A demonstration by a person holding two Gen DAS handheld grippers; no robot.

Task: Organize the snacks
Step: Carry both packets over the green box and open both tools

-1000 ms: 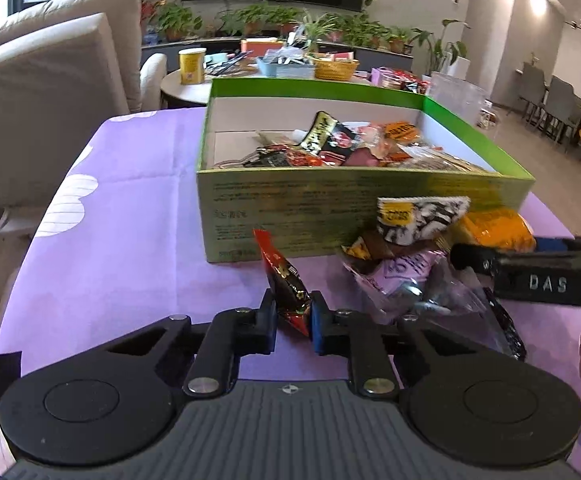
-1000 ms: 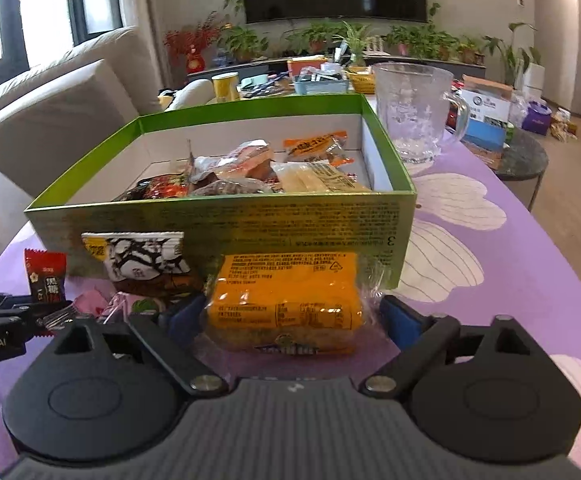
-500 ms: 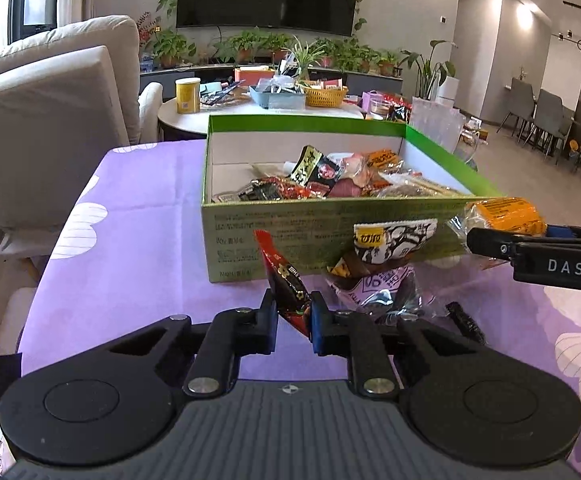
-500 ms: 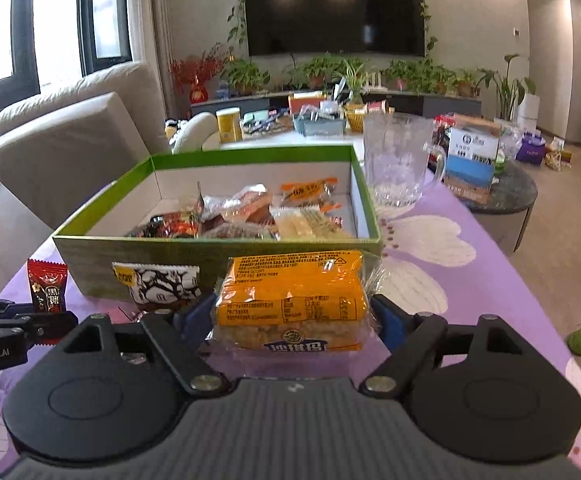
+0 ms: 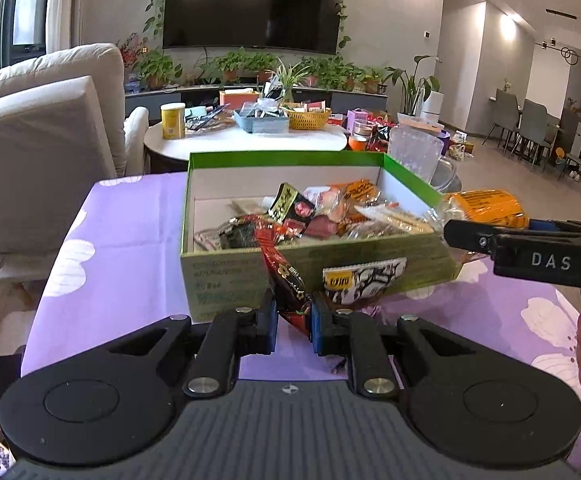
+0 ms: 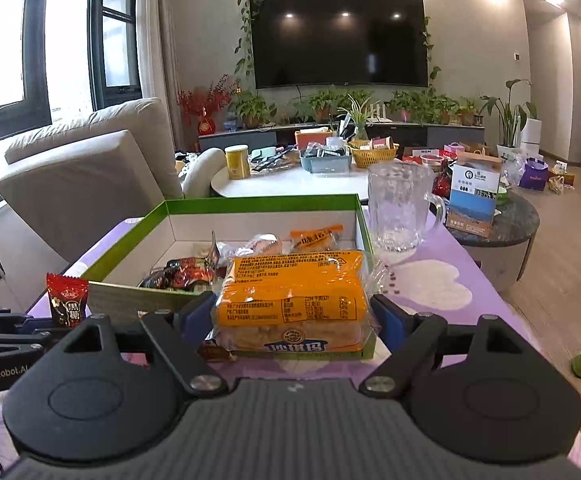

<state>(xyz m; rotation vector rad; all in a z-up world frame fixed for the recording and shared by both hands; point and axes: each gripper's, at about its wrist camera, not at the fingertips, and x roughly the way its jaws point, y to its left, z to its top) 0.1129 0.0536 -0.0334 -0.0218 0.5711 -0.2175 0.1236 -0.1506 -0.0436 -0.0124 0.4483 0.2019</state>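
My left gripper (image 5: 293, 326) is shut on a small red candy packet (image 5: 286, 280) and holds it in front of the near wall of the green box (image 5: 226, 276). The box holds several snack packets (image 5: 310, 212). My right gripper (image 6: 290, 320) is shut on an orange wrapped cake pack (image 6: 290, 300), held above the box's near right corner (image 6: 364, 236). The orange pack (image 5: 486, 206) and right gripper also show at the right of the left wrist view. The red packet (image 6: 66, 298) shows at the left of the right wrist view. A black-and-white packet (image 5: 364, 280) leans against the box front.
The purple flowered tablecloth (image 5: 130, 240) covers the table. A glass mug (image 6: 400, 208) stands right of the box. A beige sofa (image 5: 38, 148) is at the left. A round white table (image 5: 250, 136) with clutter stands behind, and a dark side table (image 6: 498, 232) at the right.
Both grippers have risen with their packets. The orange pack went from table level in front of the box to above its near right corner. The red packet rose to rim height.
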